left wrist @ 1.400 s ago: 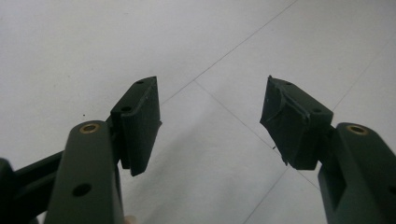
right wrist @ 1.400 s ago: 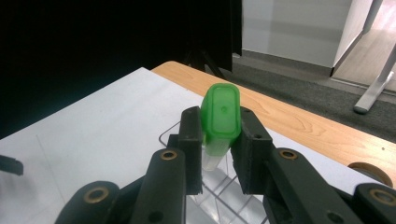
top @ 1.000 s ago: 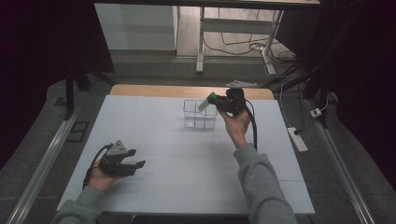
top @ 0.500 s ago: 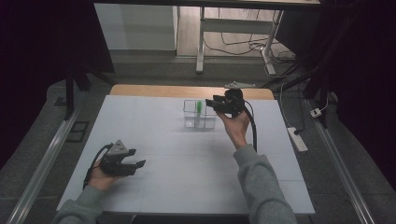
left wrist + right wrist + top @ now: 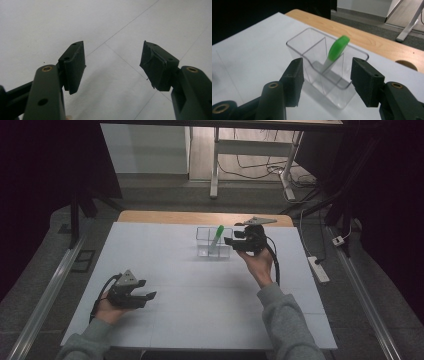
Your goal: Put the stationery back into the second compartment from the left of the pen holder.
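A clear plastic holder (image 5: 213, 243) (image 5: 325, 67) with compartments stands at the far middle of the white table. A green-capped marker (image 5: 217, 237) (image 5: 335, 52) leans in its right compartment, cap up. My right gripper (image 5: 231, 242) (image 5: 327, 81) hovers just right of the holder; its jaws have just been opening and stand apart, free of the marker, which rests beyond them. My left gripper (image 5: 147, 297) (image 5: 113, 67) lies low at the near left of the table, open, with bare table between its pads.
The white table top (image 5: 200, 295) has a wooden strip (image 5: 200, 217) along its far edge. A power strip (image 5: 318, 269) and cables lie on the floor to the right. Metal rails (image 5: 45, 295) run along both sides.
The right gripper held the marker above the holder a second ago; the marker now stands in the holder and the jaws have come off it. The left hand has stayed put.
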